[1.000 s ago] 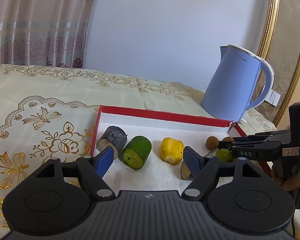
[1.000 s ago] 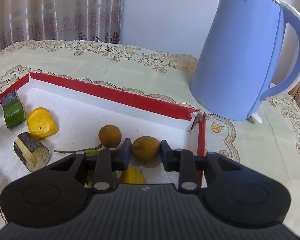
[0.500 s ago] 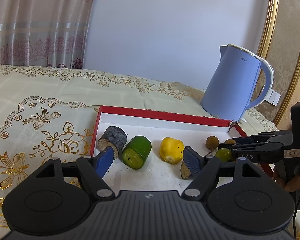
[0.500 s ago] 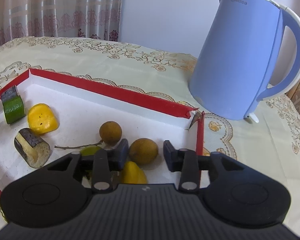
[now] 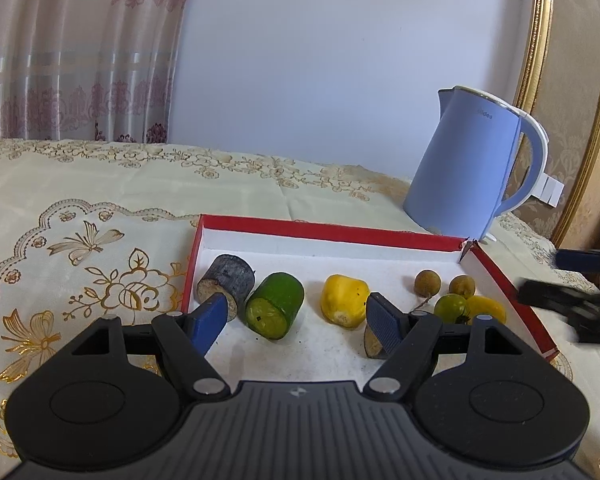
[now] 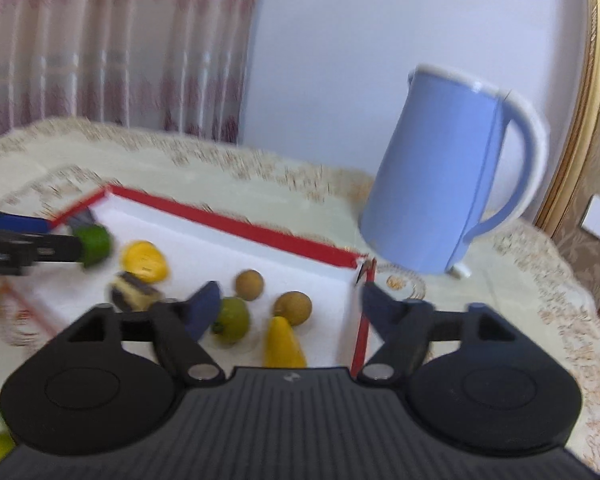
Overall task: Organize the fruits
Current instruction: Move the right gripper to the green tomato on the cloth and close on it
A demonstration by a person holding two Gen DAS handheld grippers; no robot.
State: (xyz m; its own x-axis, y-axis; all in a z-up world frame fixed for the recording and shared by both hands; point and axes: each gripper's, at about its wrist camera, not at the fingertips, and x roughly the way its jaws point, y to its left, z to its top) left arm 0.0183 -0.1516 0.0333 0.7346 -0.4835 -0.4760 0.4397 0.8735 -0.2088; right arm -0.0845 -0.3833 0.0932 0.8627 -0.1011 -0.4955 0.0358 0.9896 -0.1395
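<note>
- The left claw hangs partly open over the near edge of the red tray, gripping nothing.
- The right claw is opening wide, nothing pressed between its pads; the view is blurred.
- In the tray on the worktop: a dark chunk at 9 o'clock, then a green chunk and a yellow piece.
- Two brown fruits and a green one sit toward 3 o'clock.
- A blue kettle stands beyond the tray at 2 o'clock.
</note>
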